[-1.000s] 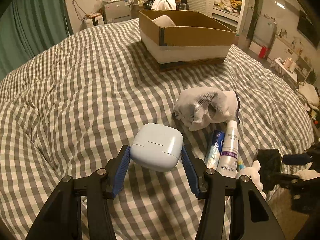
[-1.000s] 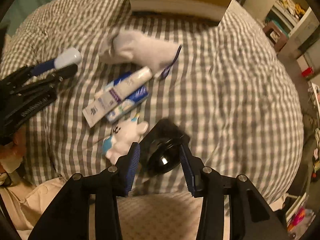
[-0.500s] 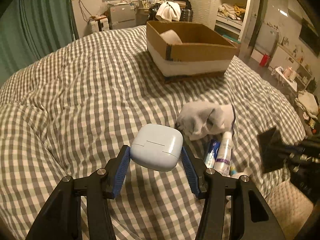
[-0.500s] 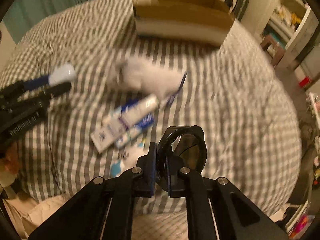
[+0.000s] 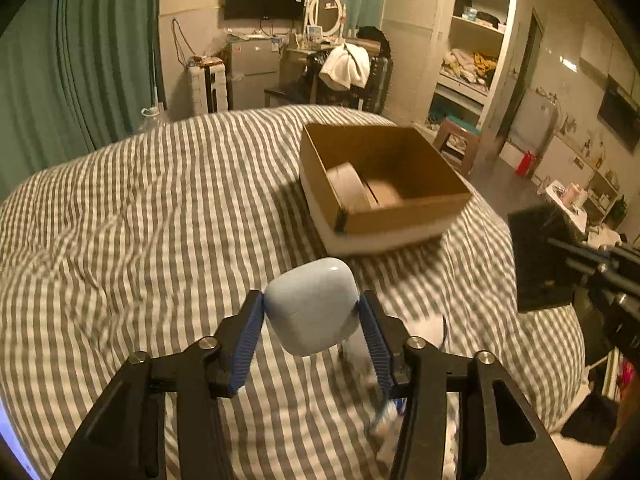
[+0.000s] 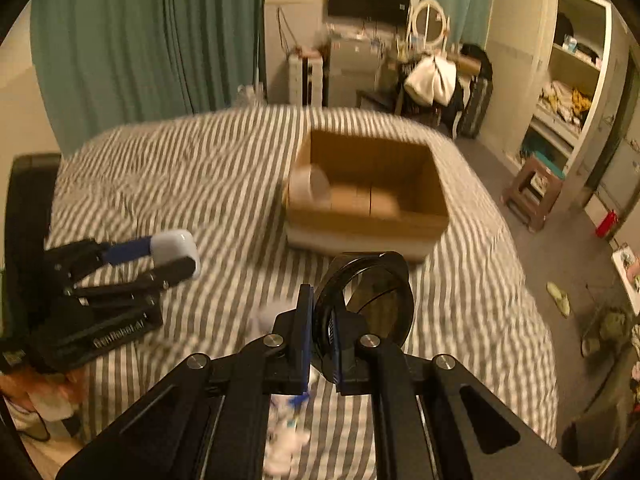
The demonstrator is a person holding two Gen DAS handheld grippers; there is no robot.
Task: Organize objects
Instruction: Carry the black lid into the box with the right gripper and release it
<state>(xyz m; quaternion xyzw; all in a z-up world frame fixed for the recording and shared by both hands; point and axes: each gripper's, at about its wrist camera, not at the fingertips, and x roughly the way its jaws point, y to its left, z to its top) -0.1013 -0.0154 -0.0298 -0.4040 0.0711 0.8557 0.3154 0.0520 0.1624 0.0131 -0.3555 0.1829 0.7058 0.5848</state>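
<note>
My left gripper (image 5: 312, 316) is shut on a pale blue earbud case (image 5: 312, 304), held high above the checked bed; it also shows in the right wrist view (image 6: 174, 246). My right gripper (image 6: 322, 340) is shut on a black compact mirror (image 6: 368, 300), held up on edge; the mirror shows in the left wrist view (image 5: 540, 256) at the right. An open cardboard box (image 5: 384, 184) stands ahead on the bed (image 5: 160, 220), with a white roll (image 5: 348, 188) inside at its left. The box also shows in the right wrist view (image 6: 368, 196).
Below the grippers, blurred and partly hidden, lie a white sock (image 5: 430, 326), a toothpaste tube (image 5: 386, 414) and a small white toy (image 6: 284, 450). Green curtains (image 6: 132, 40), a shelf unit (image 5: 472, 52) and a stool (image 6: 532, 188) surround the bed.
Both grippers have risen and tilted up toward the box, each keeping its object. The items on the bed have dropped to the bottom of both views.
</note>
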